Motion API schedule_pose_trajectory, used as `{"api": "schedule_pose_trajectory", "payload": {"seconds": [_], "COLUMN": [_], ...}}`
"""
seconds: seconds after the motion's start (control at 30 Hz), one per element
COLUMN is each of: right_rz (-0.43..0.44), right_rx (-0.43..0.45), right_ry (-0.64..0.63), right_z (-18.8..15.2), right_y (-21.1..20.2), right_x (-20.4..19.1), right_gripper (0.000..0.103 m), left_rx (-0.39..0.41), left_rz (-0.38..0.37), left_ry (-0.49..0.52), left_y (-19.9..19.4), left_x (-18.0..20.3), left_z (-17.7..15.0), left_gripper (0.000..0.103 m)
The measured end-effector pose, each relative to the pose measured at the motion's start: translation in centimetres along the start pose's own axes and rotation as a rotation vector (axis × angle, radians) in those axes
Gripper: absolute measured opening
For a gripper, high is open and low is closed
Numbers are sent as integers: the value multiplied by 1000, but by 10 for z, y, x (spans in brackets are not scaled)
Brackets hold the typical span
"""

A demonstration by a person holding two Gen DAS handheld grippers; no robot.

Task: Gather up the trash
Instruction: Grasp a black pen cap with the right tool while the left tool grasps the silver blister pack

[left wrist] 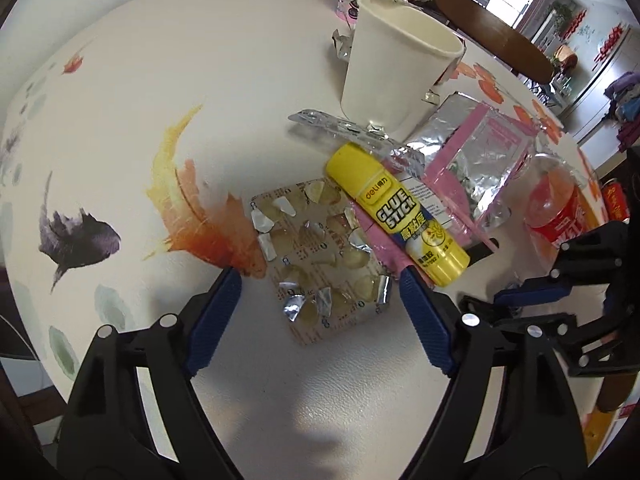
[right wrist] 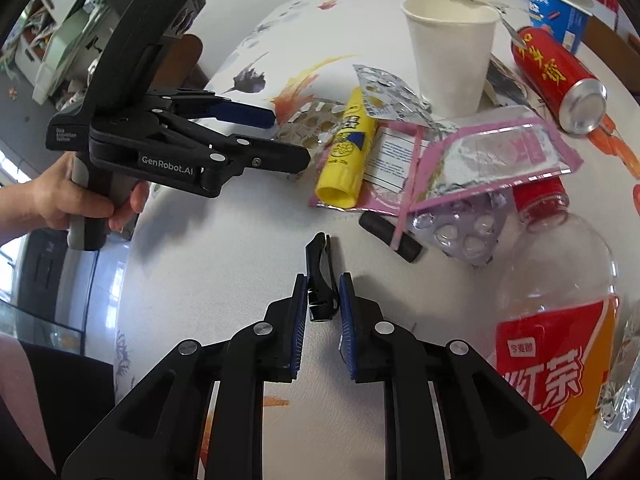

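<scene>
The right gripper (right wrist: 324,300) is clamped on a small black clip (right wrist: 321,280) at 6 o'clock, its long axis pointing to 12. The left gripper (left wrist: 320,280) gapes wide, empty, straddling the spent blister pack (left wrist: 320,256); better to squeeze its short edges squarely, clear of the glue stick (left wrist: 400,210) at 2 o'clock.

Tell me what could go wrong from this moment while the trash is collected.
The left gripper is open over the flat blister pack; its fingers may slip on it or nudge the glue stick, which overlaps its edge. The right gripper pinches a small black clip that could twist out.
</scene>
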State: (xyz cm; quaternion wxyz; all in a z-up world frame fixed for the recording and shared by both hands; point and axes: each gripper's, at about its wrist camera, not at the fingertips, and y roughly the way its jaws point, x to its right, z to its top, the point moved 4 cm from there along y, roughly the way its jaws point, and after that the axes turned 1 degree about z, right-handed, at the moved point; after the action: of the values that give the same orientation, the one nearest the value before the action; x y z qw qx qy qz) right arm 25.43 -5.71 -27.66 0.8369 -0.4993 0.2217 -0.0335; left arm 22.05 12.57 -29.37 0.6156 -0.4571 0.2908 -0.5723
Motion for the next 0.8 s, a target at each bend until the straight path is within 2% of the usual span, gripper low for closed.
{"api": "schedule_pose_trajectory", "payload": {"seconds": [0.23, 0.27, 0.3, 0.33, 0.53, 0.8], "right_rz": [5, 8, 7, 4, 3, 25], "right_rx": [16, 19, 21, 21, 23, 22], "right_ry": [31, 36, 39, 39, 43, 48], "right_z": [-1, -2, -2, -3, -3, -5], "right_y": [-7, -8, -9, -10, -13, -20], "right_x": [6, 6, 7, 7, 7, -1], "right_gripper": [17, 17, 17, 17, 17, 17], "left_rx": [17, 21, 23, 26, 15, 45], "left_rz": [128, 125, 127, 127, 103, 75], "left_ry": [89, 86, 83, 80, 68, 75], "left_y": [8, 7, 7, 6, -2, -24], "left_x": [18, 20, 20, 20, 15, 18], "left_z": [-4, -4, -3, -3, -6, -8], "left_gripper": [70, 68, 59, 57, 55, 54]}}
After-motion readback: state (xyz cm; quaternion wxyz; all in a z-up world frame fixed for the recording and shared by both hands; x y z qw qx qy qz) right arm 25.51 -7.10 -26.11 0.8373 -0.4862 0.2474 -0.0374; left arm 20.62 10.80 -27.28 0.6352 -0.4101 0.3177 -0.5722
